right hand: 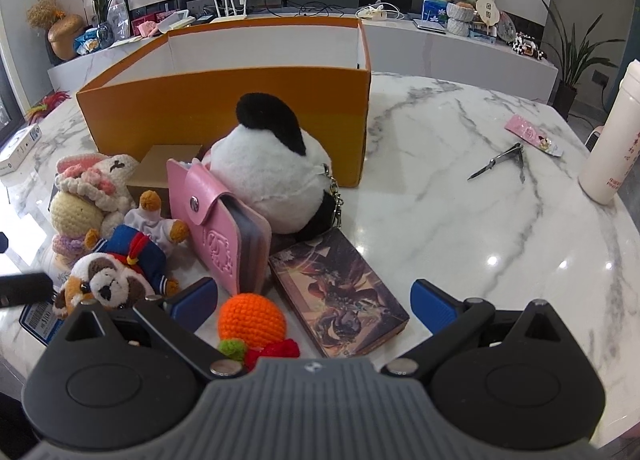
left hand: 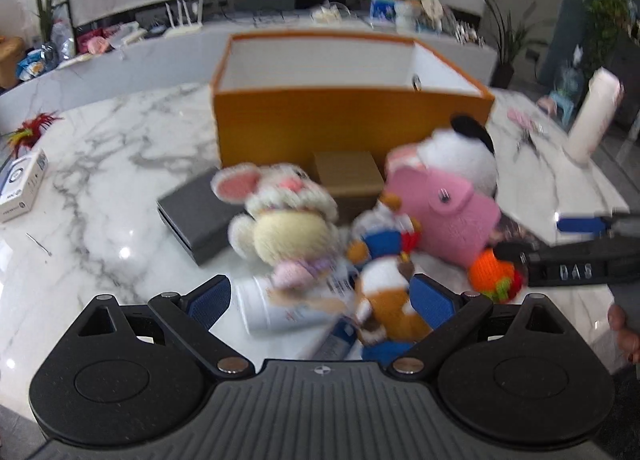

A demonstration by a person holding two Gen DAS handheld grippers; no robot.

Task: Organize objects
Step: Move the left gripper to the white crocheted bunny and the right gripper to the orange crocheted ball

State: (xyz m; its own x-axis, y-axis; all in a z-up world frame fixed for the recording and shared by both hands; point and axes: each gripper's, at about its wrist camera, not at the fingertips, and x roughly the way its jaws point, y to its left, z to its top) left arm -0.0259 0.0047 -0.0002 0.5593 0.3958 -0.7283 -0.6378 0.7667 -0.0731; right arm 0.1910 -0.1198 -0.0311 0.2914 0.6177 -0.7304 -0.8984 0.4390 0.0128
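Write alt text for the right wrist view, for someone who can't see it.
An open hand-held gripper hovers over a crocheted orange and an illustrated book on a marble table. Behind them, plush toys and a pink card holder crowd against an open orange box.

"DAS" reads on the right gripper

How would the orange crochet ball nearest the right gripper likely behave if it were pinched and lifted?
The orange crochet ball looks like stuffed yarn, so it would probably squash a little between the pads and weigh little. Its knitted surface should grip rather than slip. Being round, it may roll if nudged, though the green and red trim might check that.
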